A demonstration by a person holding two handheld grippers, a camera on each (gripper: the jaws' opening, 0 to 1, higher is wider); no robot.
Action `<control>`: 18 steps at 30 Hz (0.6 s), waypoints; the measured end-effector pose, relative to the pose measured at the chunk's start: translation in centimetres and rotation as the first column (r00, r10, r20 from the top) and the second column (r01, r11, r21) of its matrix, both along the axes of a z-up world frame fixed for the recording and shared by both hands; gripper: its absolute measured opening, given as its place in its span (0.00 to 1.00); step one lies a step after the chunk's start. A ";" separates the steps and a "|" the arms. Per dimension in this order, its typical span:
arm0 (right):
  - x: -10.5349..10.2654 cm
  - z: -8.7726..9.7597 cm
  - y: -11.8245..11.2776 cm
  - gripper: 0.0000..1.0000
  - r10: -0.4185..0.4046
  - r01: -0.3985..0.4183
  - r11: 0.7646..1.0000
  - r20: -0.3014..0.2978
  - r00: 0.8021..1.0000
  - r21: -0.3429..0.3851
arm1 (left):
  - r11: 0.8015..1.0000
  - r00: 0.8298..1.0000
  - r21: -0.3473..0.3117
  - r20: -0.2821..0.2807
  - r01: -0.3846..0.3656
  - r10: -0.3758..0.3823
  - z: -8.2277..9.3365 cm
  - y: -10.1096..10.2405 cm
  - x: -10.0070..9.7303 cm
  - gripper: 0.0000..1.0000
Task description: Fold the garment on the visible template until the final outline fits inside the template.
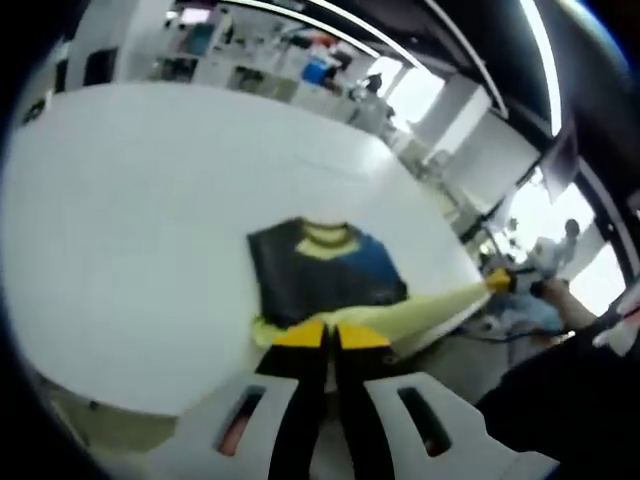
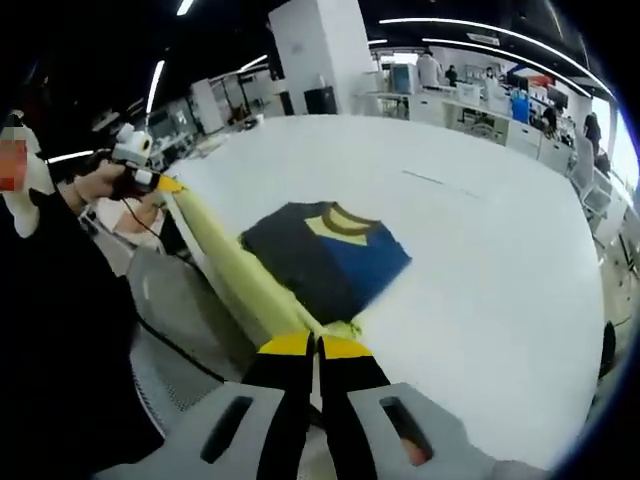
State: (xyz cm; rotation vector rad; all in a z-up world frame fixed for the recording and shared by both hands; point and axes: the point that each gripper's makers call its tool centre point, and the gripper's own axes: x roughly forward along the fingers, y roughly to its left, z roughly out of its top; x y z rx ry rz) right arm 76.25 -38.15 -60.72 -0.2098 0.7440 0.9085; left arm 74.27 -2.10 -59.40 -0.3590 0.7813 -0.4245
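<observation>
Two hand-held grippers are at work over a big white table [image 1: 120,230], each pinching one end of a pale yellow hem that is pulled tight into a long strip between them. In the left gripper view, the left hand-held gripper [image 1: 331,338] has its yellow-tipped jaws shut together on the near corner of the garment [image 1: 320,265], and the yellow strip [image 1: 430,308] runs off to the right to the right hand-held gripper [image 1: 500,281], held up in a person's hand [image 1: 553,290] past the table edge. In the right gripper view, the right hand-held gripper [image 2: 316,347] is likewise clamped on the yellow edge, and the strip [image 2: 235,265] stretches away left to the left hand-held gripper [image 2: 165,184].

The garment is a dark top with a blue panel and a yellow collar; it lies flat on the table close to the near edge, its collar pointing toward the middle of the table. Only its yellow hem is lifted, roughly along the table edge. I cannot make out a template outline under it; the view is too soft for that, though a faint line [image 2: 440,181] shows on the table farther off.

Beyond the collar and to both sides the table top is bare white, wide room all round. Past the table are white pillars, shelves and desks under strip lights.
</observation>
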 end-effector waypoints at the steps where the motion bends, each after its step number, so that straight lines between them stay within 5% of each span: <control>1: 0.6 0.1 0.0 0.02 0.003 -0.003 1.000 0.008 1.000 -0.002 | 1.000 1.000 -0.004 0.007 -0.001 0.001 0.2 0.0 0.5 0.00; 18: 7.1 -0.8 0.7 0.02 0.000 0.000 1.000 0.048 0.999 -0.008 | 1.000 1.000 -0.003 0.001 -0.024 0.024 -1.6 0.8 5.7 0.00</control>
